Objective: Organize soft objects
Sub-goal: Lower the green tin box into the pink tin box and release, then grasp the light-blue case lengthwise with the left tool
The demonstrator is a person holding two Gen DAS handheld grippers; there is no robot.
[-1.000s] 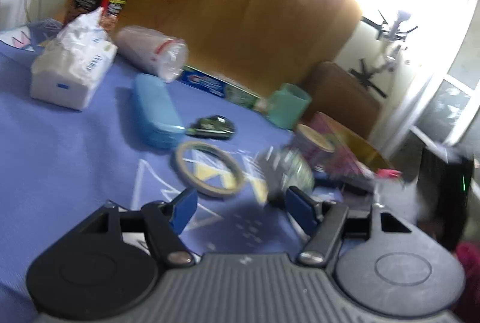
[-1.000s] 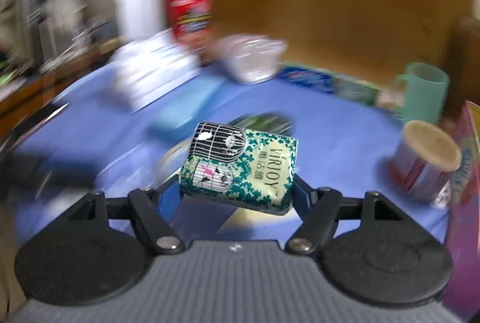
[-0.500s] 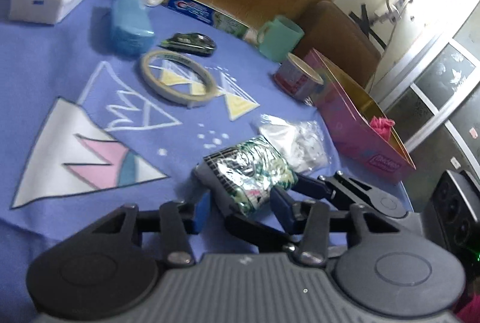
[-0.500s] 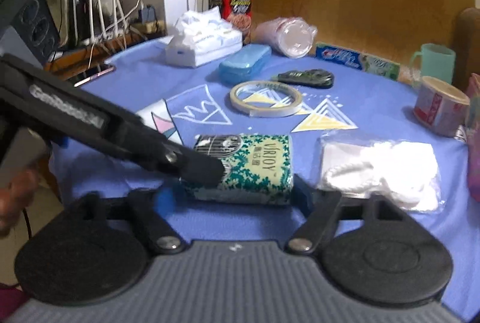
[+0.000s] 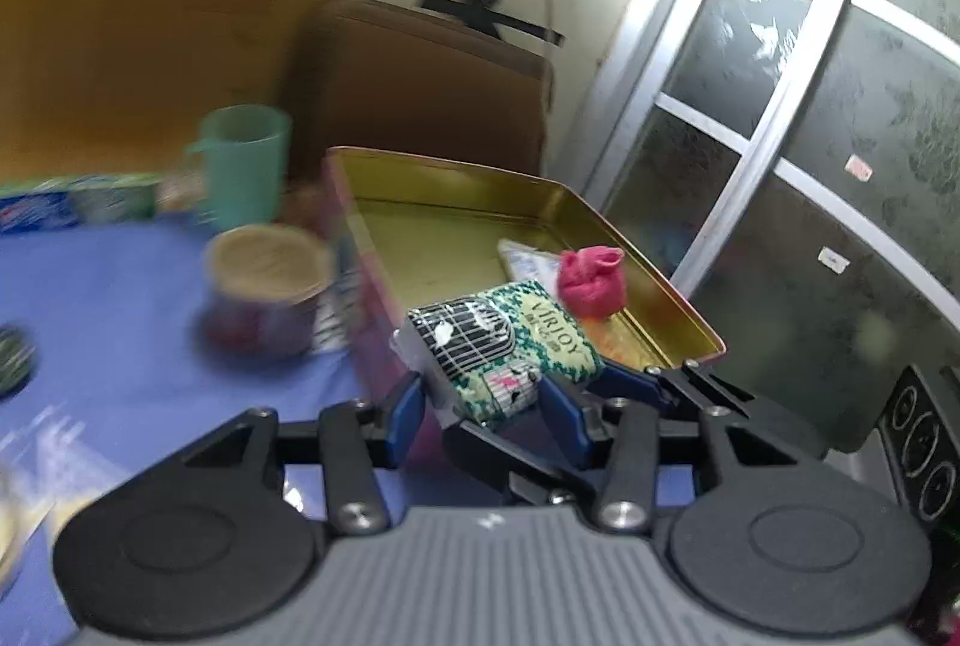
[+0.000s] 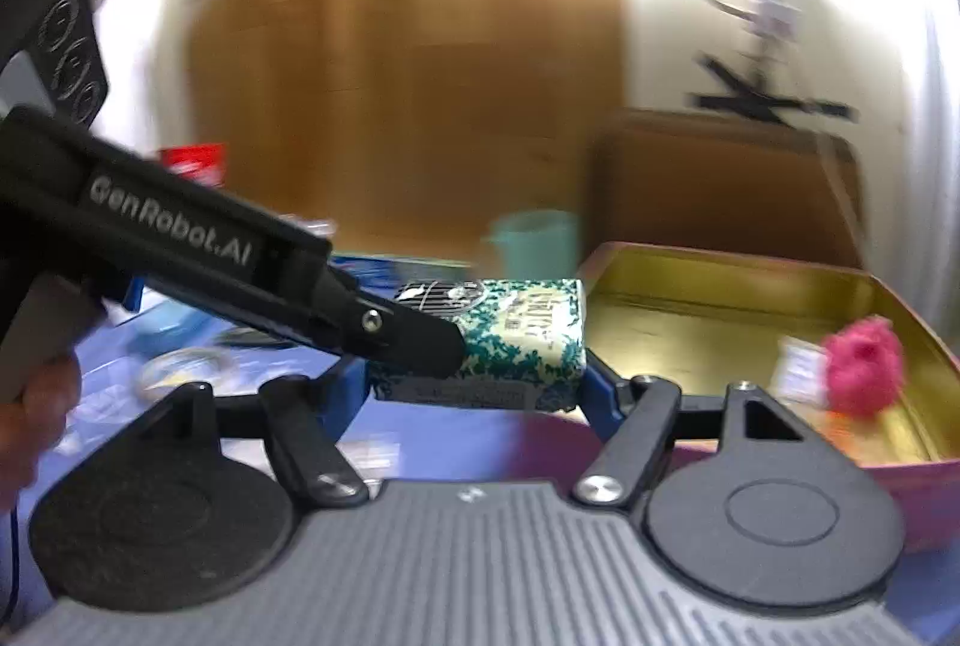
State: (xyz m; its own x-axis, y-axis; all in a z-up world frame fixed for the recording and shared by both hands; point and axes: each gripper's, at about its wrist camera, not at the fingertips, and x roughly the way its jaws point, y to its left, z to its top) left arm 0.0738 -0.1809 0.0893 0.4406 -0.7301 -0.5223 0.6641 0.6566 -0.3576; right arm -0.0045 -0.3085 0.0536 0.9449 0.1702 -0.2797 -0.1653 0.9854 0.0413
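- Left gripper [image 5: 480, 409] pinches the near end of the green tissue pack [image 5: 504, 346]; right gripper [image 6: 474, 385] clamps the same pack [image 6: 510, 340] across its width, so both hold it.
- Pack is in the air at the near edge of the open gold tin [image 5: 456, 166], probably a two-handed carry to drop it in with the other soft items.
- Pink soft ball [image 5: 591, 274] already lies in the tin's near right corner.
- Beyond, on the blue tabletop [image 5: 108, 298]: tape roll [image 5: 270, 286], then green cup [image 5: 243, 166], both blurred.
- Left gripper's body hides the pack's left end in the right wrist view; the white item [image 5: 528, 259] beside the ball is unclear.
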